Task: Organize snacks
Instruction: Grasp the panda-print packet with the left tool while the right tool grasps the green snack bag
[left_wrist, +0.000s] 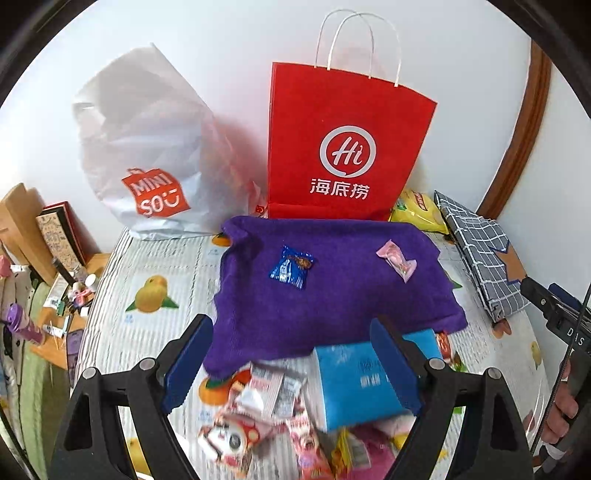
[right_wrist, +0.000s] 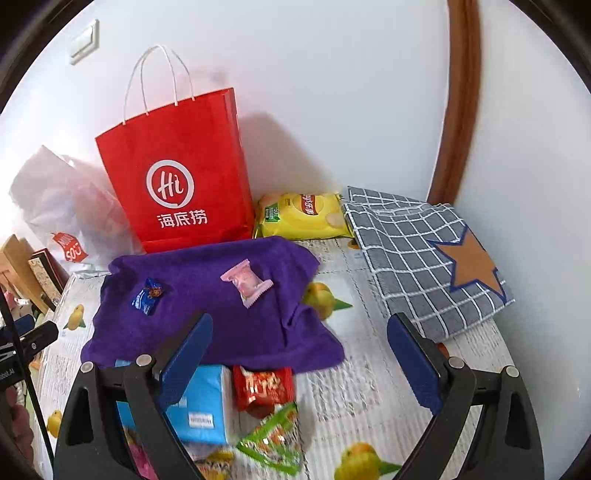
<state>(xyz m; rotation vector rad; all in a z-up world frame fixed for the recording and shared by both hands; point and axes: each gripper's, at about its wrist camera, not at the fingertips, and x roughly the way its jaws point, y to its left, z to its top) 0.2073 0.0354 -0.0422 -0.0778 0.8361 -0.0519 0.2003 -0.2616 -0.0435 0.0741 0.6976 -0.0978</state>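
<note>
White wall stands behind a table covered with a cloth printed with fruit.

Left gripper hangs above the near part of the table with its jaws spread wide and nothing between them. Below it lies a blurred heap of snacks and a blue box. Right gripper also hangs with its jaws wide apart and holds nothing. Under it I see the same blue box, a red packet touching it on the right, and a green packet nearer.

Farther out a purple towel is spread on the table. On it lie two sweets, well apart: a blue candy to the left and a pink candy to the right.

Behind the towel a red bag stands upright against the wall, with a white bag to its left. To the right of the red bag lies a yellow chips bag, and beside it a checked cloth with a brown star. At the far left some books lean at the table edge.
</note>
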